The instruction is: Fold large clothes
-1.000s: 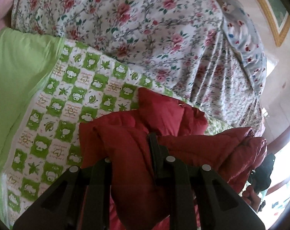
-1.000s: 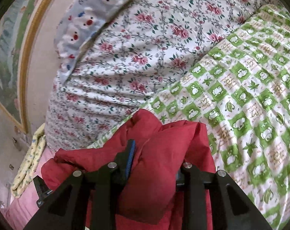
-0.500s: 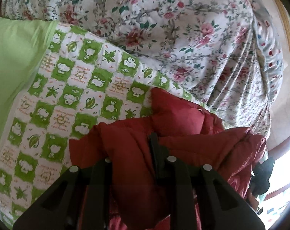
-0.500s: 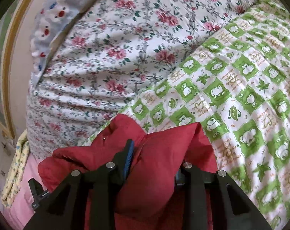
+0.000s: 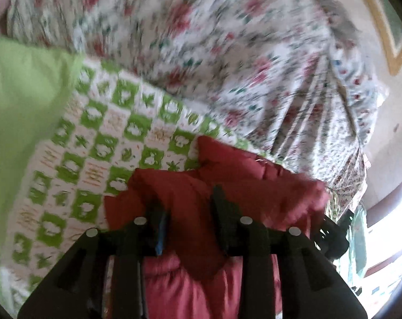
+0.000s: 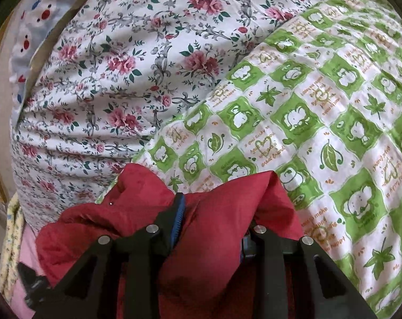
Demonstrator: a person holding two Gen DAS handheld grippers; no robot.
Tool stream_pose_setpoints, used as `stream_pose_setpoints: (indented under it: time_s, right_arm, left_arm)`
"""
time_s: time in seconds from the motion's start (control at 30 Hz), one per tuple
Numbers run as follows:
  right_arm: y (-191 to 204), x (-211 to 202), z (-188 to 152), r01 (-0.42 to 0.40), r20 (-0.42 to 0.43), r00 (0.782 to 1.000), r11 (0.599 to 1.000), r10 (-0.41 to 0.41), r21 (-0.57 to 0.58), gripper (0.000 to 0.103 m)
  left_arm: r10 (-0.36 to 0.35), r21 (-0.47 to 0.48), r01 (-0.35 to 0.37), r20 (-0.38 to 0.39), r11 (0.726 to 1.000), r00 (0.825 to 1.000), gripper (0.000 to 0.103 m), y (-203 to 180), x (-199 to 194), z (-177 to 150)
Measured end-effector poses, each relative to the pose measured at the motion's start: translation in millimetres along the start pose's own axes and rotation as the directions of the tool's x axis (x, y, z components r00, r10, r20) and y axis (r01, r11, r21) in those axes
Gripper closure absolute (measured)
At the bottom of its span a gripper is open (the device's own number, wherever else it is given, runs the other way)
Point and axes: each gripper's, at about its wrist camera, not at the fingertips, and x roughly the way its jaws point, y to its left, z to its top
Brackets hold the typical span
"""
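Both your grippers pinch bunched red fabric: your left gripper (image 5: 189, 212) has a fold of the red padded jacket (image 5: 227, 180) clamped between its fingers, and your right gripper (image 6: 216, 218) grips another bunch of it (image 6: 214, 207). The jacket lies on the green-and-white checked quilt (image 6: 320, 111), at the edge nearest you. Beyond the quilt rises a floral duvet (image 6: 126, 61), with a plain green cloth (image 5: 17, 106) to your left. The jacket looks puffy, creased and heaped. Your left view is blurred.
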Motion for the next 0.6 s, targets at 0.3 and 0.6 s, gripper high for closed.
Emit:
stream_pose_setpoints:
  time_s: [0.3,0.6]
  right_arm:
    - [15,14,1,0.032,-0.004,0.999,0.999,-0.032,-0.023,0.070]
    - [36,0,12,-0.023,-0.038,0.999,0.999,0.021,-0.046,0.056]
  left_arm:
    - [-0.074,0.259,0.090,-0.072,0.962,0.995,0.075,-83,-9,-46]
    - [0.252,0.466,-0.186,-0.082,0.865,0.964,0.075,-127,92,-86]
